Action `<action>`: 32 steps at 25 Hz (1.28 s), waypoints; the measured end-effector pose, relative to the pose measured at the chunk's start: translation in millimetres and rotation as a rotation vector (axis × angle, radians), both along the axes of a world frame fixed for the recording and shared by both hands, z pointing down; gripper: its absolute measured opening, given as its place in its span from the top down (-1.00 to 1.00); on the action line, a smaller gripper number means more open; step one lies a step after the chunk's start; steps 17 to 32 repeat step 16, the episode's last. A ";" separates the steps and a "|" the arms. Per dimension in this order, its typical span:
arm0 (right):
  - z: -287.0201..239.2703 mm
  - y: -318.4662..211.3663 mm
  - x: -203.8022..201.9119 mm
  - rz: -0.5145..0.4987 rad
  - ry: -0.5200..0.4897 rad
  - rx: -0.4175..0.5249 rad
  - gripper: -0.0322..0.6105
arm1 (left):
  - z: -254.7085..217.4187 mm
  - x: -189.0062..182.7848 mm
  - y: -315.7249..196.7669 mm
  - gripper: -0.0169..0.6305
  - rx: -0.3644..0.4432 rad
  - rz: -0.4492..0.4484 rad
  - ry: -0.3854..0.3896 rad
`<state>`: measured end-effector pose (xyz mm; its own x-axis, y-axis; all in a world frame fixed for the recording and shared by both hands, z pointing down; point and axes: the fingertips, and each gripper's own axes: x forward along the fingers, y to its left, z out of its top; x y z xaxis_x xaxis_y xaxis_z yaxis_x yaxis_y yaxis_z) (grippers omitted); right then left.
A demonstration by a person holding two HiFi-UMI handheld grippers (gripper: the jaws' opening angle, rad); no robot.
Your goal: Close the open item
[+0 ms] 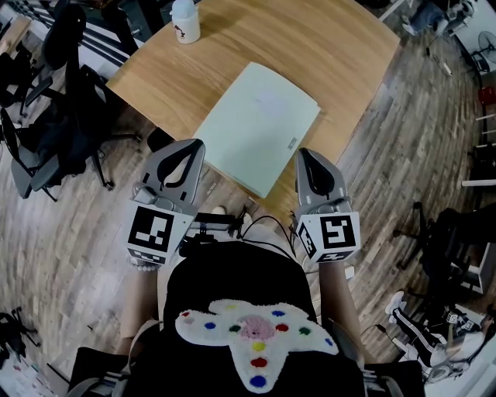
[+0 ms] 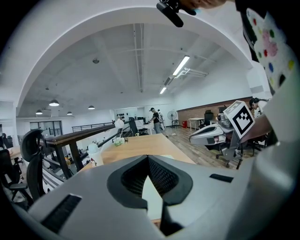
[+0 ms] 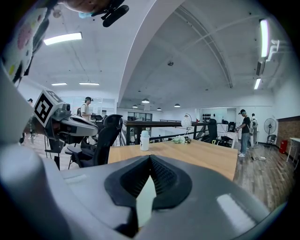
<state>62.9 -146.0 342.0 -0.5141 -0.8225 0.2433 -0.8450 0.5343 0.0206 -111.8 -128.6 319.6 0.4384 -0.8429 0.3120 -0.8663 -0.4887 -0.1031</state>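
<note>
Just flanking a pale-green folder [image 1: 258,128] with left gripper [image 1: 188,149] and right gripper [image 1: 308,155]. Holding nothing, jaws pressed together on both.

Wood-plank floor [image 1: 70,256], pale wooden table [image 1: 333,54], black office chairs [image 1: 58,139], white arched ceiling [image 2: 117,61] with strip lights [image 2: 181,65].

The folder [image 1: 260,124] lies on the bench [image 1: 147,74], toward its near edge. The left hand-held gripper [image 1: 188,146] and right hand-held gripper [image 1: 305,153] flank the folder's near end (one on each side). A bottle [image 1: 185,21] stands at the bench's far left, well apart from the folder. Chairs [image 1: 46,147] stand on the floor left of the bench.
</note>
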 end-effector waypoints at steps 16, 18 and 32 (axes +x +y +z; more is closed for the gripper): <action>6.9 1.8 -1.7 -0.005 0.000 -0.015 0.88 | 5.4 0.0 1.3 0.93 -0.009 0.004 -0.009; 6.9 1.8 -1.7 -0.005 0.000 -0.015 0.88 | 5.4 0.0 1.3 0.93 -0.009 0.004 -0.009; 6.9 1.8 -1.7 -0.005 0.000 -0.015 0.88 | 5.4 0.0 1.3 0.93 -0.009 0.004 -0.009</action>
